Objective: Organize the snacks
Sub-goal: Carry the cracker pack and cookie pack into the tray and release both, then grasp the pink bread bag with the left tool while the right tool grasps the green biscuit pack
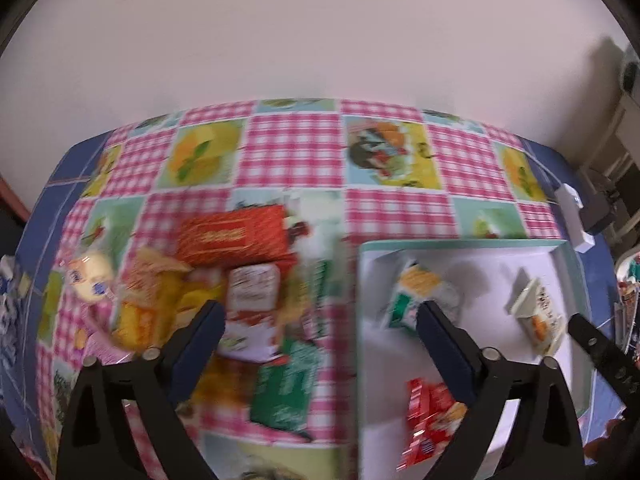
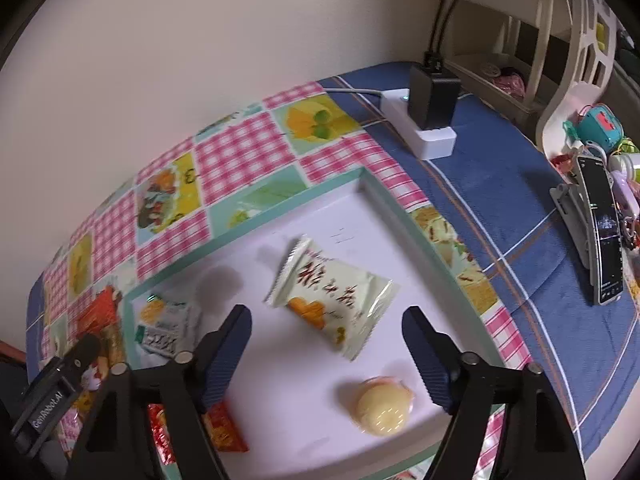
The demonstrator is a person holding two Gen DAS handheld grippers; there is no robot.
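Pale-green wrapped snack (image 2: 334,302) in tray (image 2: 256,216), between spread right claw (image 2: 326,326); left claw (image 1: 320,320) open.

Plain cream wall (image 2: 208,40) behind a cloth-covered tabletop (image 2: 500,208).
Pink-checked fruit-print cloth (image 1: 296,148) over blue plaid; cream shelving (image 2: 520,40) at right, white power strip (image 2: 424,136) near the wall.
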